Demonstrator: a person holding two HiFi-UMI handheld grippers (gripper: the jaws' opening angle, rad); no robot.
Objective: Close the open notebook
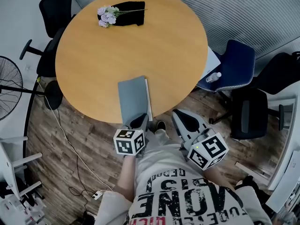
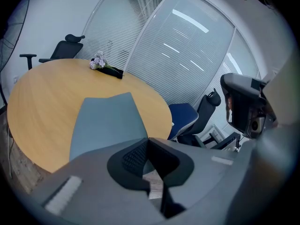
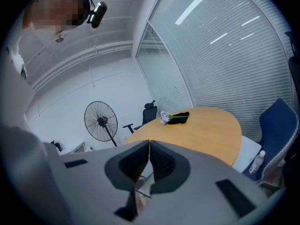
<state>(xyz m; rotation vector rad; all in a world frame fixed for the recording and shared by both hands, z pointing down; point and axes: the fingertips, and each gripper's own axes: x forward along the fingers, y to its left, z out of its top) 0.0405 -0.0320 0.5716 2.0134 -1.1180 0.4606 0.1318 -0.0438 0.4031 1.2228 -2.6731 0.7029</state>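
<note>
the round wooden surface (image 1: 93,69) is right in front of me. the notebook (image 1: 134,100) lies at its near edge. its long side runs away from me, toward the middle of the surface. i see a grey cover on top and a thin white strip of pages along its right side, so i think it is already shut and flat.

my left hand-held gripper (image 1: 139,121) is just at the near end of the notebook, pressed together with nothing in it. my right hand-held gripper (image 1: 185,118) is off to the right, past the edge of the surface, also pressed together and empty. so the left one is nearer.

the left one hides the near end of the notebook, so i cannot tell if it touches it.
</note>
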